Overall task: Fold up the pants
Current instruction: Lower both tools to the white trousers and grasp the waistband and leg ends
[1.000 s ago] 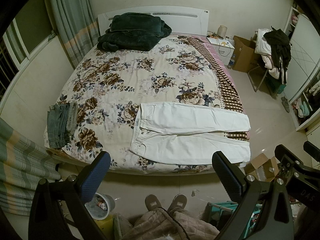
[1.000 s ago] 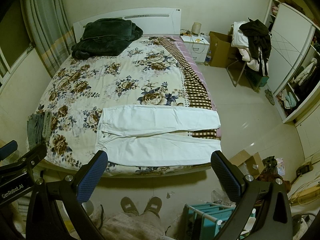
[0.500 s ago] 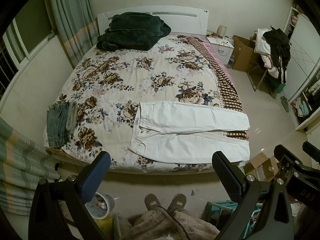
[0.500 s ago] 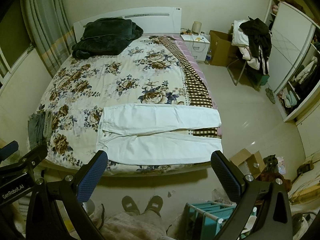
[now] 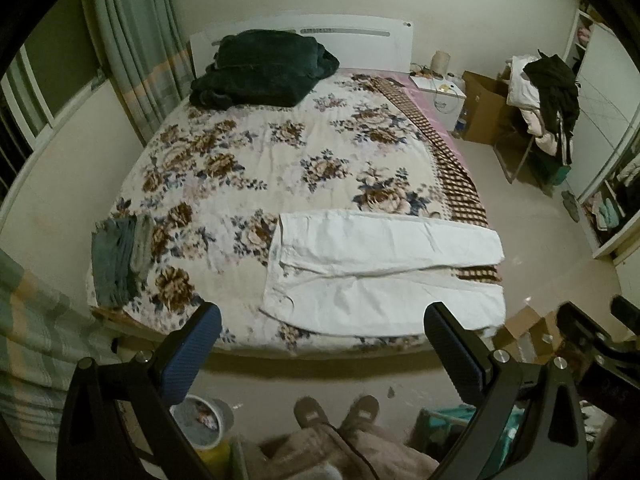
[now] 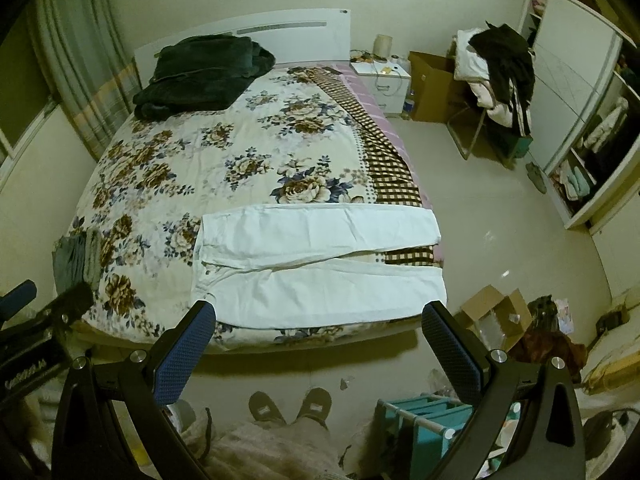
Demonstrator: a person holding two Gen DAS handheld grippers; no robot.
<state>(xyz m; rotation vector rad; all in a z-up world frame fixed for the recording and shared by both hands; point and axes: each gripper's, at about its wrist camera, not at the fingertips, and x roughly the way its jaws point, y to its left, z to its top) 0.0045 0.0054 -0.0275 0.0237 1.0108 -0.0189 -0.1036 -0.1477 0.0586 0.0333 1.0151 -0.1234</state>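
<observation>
Both claws gape wide, empty: left gripper (image 5: 320, 346), right gripper (image 6: 318, 342), held above the floor. At twelve o'clock, one pair of white pants (image 6: 316, 264) lies flat across the bed (image 6: 168, 184). One green bundle (image 5: 118, 262) at nine, one dark heap (image 5: 260, 68) beyond.

I counted one pair of white pants (image 5: 384, 268), with two legs laid out across one bed (image 5: 248, 168). One dark green bundle (image 5: 260, 68) sat by the headboard, and one small grey-green folded pile (image 5: 116, 260) lay at the bed's left edge. I held two grippers, my left gripper (image 5: 320, 344) and my right gripper (image 6: 318, 340), each with two blue-padded fingers spread apart. Two slippers (image 6: 290, 400) showed below. One nightstand (image 6: 384, 80) stood beside one brown box (image 6: 432, 84).
</observation>
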